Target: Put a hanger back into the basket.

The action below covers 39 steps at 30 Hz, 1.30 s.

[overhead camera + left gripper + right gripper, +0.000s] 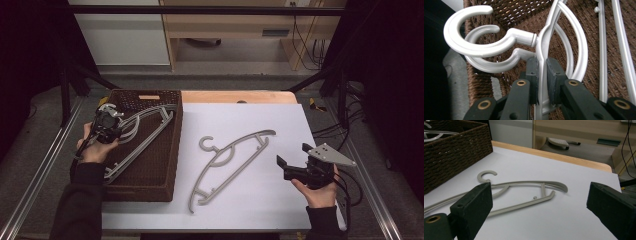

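Left gripper [542,82] clamped on top hanger [544,42] in basket [165,145]; lower hanger [499,66] partly hidden. Right gripper [539,202] jaws apart, empty.

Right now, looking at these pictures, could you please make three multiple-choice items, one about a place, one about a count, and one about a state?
1. Where does the free hanger lie?
A. on the white table top
B. inside the basket
C. on the floor

2. How many hangers can be seen in all?
A. one
B. three
C. five

3. How do the left tongs stand?
A. wide open
B. shut on a basket hanger
C. shut on the basket rim

Answers:
1 A, it lies flat right of the basket.
2 B, the left gripper view shows two hooks over the basket, and one more lies on the table.
3 B, both pads press its thin frame below the hook.
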Each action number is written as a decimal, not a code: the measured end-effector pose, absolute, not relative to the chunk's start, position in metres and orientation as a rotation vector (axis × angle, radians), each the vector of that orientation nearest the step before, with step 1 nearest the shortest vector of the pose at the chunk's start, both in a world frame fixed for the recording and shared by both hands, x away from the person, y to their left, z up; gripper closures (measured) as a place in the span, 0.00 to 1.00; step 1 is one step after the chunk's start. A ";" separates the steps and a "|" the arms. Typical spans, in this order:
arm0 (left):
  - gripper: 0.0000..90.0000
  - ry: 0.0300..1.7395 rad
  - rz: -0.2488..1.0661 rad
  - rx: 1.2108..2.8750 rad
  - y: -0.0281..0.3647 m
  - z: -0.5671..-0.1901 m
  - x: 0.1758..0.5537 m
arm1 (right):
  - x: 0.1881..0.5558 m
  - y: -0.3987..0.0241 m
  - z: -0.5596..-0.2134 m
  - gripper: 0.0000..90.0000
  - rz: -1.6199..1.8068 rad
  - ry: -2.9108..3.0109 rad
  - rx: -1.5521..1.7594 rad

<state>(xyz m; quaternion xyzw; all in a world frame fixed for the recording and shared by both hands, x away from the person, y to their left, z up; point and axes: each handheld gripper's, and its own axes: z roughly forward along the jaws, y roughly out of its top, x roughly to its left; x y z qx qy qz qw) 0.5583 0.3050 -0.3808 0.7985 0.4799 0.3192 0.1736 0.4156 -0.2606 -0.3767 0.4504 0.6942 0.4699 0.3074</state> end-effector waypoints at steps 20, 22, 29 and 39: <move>0.60 1.246 0.830 2.015 0.306 -0.349 0.526 | 0.413 -0.264 -0.373 0.07 1.258 1.813 1.200; 0.57 1.229 0.820 1.988 0.304 -0.346 0.522 | 0.413 -0.265 -0.373 0.07 1.259 1.815 1.202; 0.46 1.164 0.795 1.892 0.288 -0.337 0.504 | 0.413 -0.267 -0.371 0.07 1.273 1.804 1.211; 0.34 1.047 0.788 1.824 0.245 -0.323 0.483 | 0.414 -0.266 -0.372 0.08 1.273 1.808 1.217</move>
